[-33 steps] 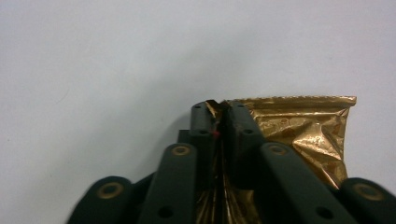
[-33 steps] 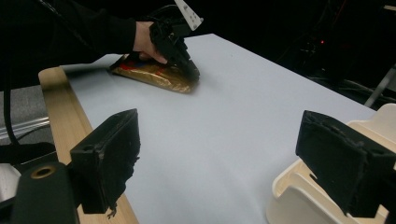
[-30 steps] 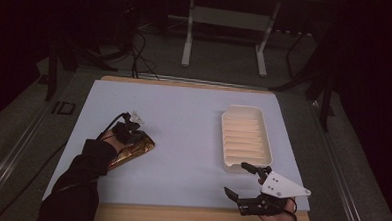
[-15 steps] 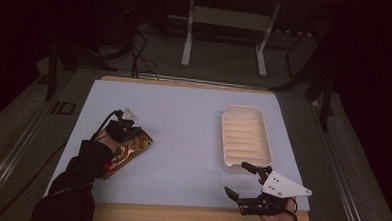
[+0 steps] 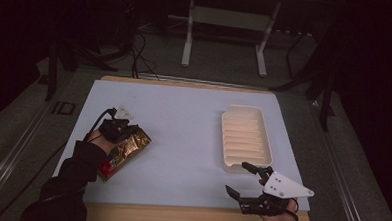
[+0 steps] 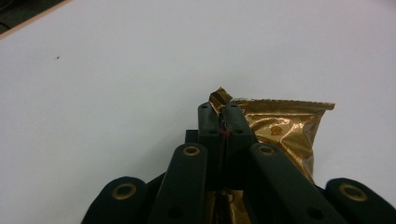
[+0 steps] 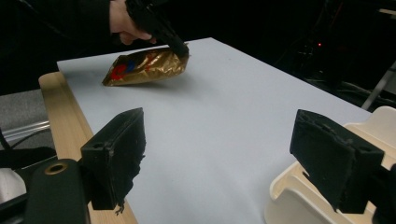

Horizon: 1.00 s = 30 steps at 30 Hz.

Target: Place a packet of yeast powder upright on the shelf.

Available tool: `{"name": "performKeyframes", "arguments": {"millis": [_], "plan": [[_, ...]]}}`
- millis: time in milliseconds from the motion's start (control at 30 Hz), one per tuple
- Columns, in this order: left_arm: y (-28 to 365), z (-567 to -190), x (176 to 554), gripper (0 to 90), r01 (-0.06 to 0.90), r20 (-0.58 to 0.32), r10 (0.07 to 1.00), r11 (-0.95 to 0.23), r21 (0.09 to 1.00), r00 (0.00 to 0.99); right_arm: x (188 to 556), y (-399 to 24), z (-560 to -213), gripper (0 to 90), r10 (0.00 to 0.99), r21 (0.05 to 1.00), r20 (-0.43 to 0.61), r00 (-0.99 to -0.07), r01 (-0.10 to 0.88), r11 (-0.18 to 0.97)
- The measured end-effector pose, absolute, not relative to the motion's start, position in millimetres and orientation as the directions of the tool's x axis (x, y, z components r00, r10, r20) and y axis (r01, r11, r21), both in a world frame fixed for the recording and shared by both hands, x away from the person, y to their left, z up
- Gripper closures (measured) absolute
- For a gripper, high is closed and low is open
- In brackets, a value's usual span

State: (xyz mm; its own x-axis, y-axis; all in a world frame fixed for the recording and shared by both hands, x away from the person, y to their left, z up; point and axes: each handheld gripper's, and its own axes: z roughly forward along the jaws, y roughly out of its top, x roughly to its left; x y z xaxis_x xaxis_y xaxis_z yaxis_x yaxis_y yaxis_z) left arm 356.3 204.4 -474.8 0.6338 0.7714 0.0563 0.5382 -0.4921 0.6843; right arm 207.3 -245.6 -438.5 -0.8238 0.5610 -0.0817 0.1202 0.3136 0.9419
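- Item: gold foil snack packet (image 5: 124, 152), red and blue print on its face. It lies under and just ahead of the left tongs (image 5: 122, 131), on the pale sheet of the table (image 5: 183, 130), on the left side.
- Left tongs, state: jaws pressed narrow, clamped on the top corner of the gold foil snack packet. In the left gripper view the sealed crimped edge of the packet (image 6: 280, 121) pokes out just past the jaw tips, and a small fold of foil stands up between them.
- Lift: from the right gripper view the gripped end of the packet (image 7: 144, 67) looks raised off the sheet, with the far end low; whether that end touches the sheet cannot be told.
- Right tongs (image 5: 250, 180), state: jaws spread wide, holding nothing, held near the front edge of the table.
- White ribbed tray (image 5: 245, 137): just ahead of the right tongs, well apart from the left tongs. Nothing lies in it.
- Done, judged: the grasp on the packet is made and the lift appears begun.
- Left, judged: carrying the packet across the sheet toward the right tongs' side, likely into the white ribbed tray, then letting go. None of that travel is made yet.
- Stage: early, roughly the first part of a pick-and-place.
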Motion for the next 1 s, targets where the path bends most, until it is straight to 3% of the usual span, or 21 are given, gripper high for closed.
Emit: {"name": "performKeyframes", "arguments": {"millis": [433, 700, 1000], "plan": [[213.1, -437.0, 323.5, 89.8, 0.470, 0.053, 0.764, -0.449, 0.760, 0.643, 201.4, -246.4, -425.7, 20.0, 0.567, 0.944, -0.106, -0.817, 0.095, 0.315], [212.0, -416.1, 309.2, 89.8, 0.434, 0.056, 0.765, -0.422, 0.796, 0.641, 199.4, -241.9, -419.4, 13.2, 0.578, 0.929, -0.147, -0.802, 0.089, 0.360], [173.2, -387.1, 288.7, 89.8, 0.321, 0.025, 0.733, -0.328, 0.889, 0.680, 207.4, -241.5, -409.4, 13.7, 0.577, 0.921, -0.130, -0.807, 0.117, 0.371]]}}
